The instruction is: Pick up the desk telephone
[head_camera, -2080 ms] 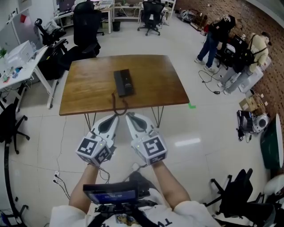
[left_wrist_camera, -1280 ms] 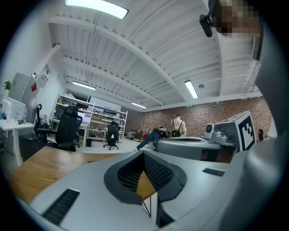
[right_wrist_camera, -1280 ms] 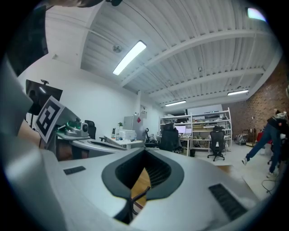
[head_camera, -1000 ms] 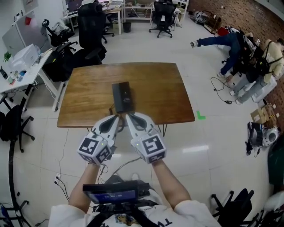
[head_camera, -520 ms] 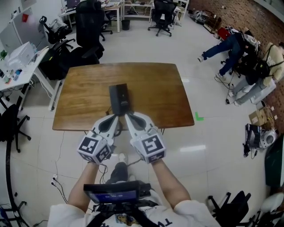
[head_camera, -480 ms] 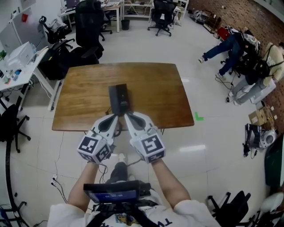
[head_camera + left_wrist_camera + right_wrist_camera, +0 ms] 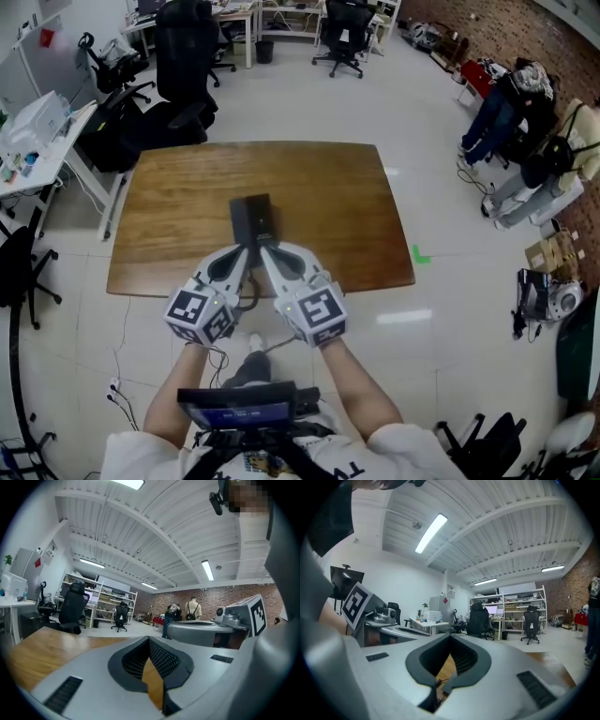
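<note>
Off the left edge of the desk point(image 7: 328, 187): a white work table point(image 7: 42, 127) with small clutter on it. Beyond the far left corner of the desk: a black office chair point(image 7: 184, 52).

At the middle of the desk, a little left of centre and nearer the front edge than the back: the telephone point(image 7: 253, 217), dark and flat, lying with its long side running from the front edge toward the back. Below the front edge of the desk, a dark cord point(image 7: 247, 296) hanging in a loop.

Over the front edge of the desk: left gripper point(image 7: 246, 251), held level, jaws clenched together with nothing between them, only wood showing through the opening behind them. Just beside it to the right: right gripper point(image 7: 265, 251), jaws likewise pressed together on nothing. Reach, in the head view, to the near end of the telephone with both sets of tips; cannot tell whether touching it.

On the floor point(image 7: 441, 309) just off the front right corner of the desk: a green mark point(image 7: 420, 253). Well off the right edge of the desk: people point(image 7: 511, 103) standing among bags and gear.
</note>
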Demonstrator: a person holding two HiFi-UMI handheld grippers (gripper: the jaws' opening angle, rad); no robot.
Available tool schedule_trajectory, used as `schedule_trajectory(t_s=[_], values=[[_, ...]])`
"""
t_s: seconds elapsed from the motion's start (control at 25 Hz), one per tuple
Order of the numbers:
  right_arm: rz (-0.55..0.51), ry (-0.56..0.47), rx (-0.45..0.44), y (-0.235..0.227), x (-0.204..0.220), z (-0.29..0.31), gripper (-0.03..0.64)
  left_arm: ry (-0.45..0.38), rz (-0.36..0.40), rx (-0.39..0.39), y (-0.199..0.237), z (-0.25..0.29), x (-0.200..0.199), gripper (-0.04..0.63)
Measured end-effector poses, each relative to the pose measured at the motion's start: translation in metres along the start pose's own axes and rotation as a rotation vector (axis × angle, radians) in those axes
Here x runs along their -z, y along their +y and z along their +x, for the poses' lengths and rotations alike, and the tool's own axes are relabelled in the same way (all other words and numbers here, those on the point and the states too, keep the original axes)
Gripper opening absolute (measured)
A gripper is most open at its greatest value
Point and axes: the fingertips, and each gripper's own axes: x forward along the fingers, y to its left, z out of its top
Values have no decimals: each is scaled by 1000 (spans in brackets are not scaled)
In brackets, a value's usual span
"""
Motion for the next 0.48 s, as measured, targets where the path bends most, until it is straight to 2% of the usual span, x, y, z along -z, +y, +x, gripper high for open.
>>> schedule_trajectory(t_s=[0.16, 0.24, 0.32, 0.4, 0.48], values=[[13, 29, 0, -12, 11, 21, 6, 20, -11, -19, 25, 14, 10, 0], [33, 50, -2, -20, 19, 32, 72, 34, -27, -25, 37, 22, 18, 0], [44, 70, 1, -30, 28, 42, 87, 56, -49, -17, 46, 30, 28, 3], [53, 90, 5, -37, 36, 50, 87, 95, -83, -4, 55, 38, 40, 134], [69, 121, -2, -40, 45, 58, 138, 126, -112, -7, 65, 43, 52, 147]])
